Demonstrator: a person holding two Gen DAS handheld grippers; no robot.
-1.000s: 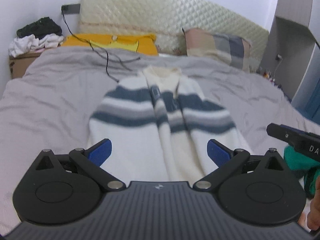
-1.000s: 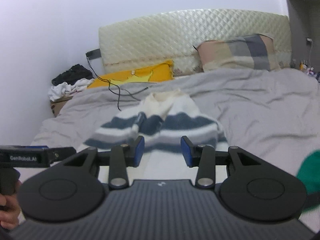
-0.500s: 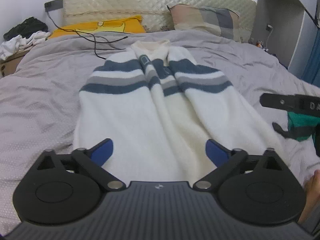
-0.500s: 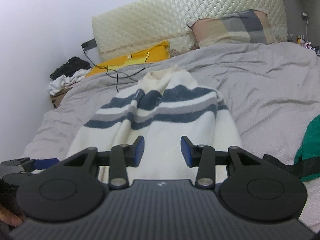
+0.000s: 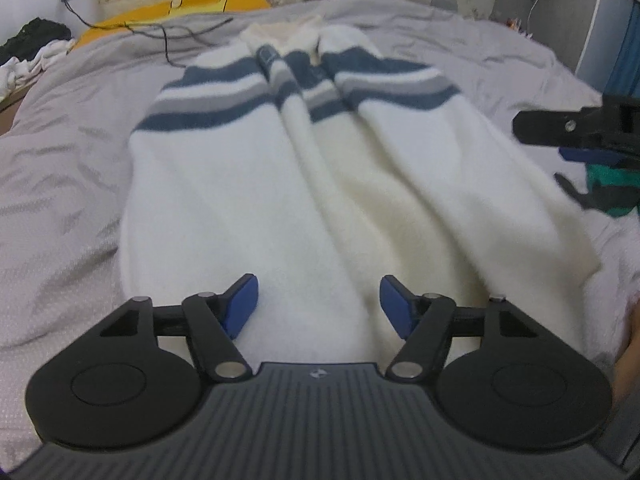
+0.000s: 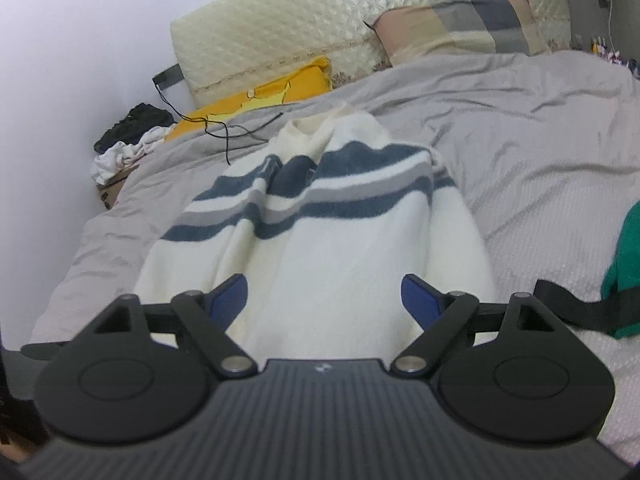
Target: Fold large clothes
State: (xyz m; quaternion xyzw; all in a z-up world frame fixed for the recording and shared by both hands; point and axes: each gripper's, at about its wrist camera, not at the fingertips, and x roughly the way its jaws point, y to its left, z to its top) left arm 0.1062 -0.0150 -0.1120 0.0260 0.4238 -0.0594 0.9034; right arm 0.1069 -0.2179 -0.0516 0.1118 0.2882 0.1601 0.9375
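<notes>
**A:** So where's the sweater at? Looks like the striped sweater (image 5: pixel 320 168) is laid out flat along the grey bedspread (image 5: pixel 60 184), collar toward the quilted headboard (image 6: pixel 320 12), hem nearest the cameras. The sides seem already folded in toward the middle, so it's a long narrow strip.

**B:** Yep. Left gripper (image 5: pixel 318 306) sits right over the hem end, jaws closing but with a clear gap, white fabric showing between the blue pads, nothing pinched as far as I can see. Right gripper (image 6: pixel 324 300) is over the same end, jaws opening wide, not holding anything either. You can spot it off at the right edge of the left camera too.

**A:** How do you reckon it'll handle?

**B:** Fluffy knit, so I'd guess soft, floppy and thick, a bit heavy for a single pinch. Not slippery, the pile should grip the pads fine. The trouble is it sags and the folded-in layers can slide apart if you only catch the top one.

**A:** So grab where?

**B:** The two hem corners, one gripper each, biting deep enough to get all the layers, then carry the hem up toward the blue and grey stripes. Just watch the black cable (image 6: pixel 224 132) near the collar and the green garment (image 6: pixel 628 272) off to the right.
</notes>
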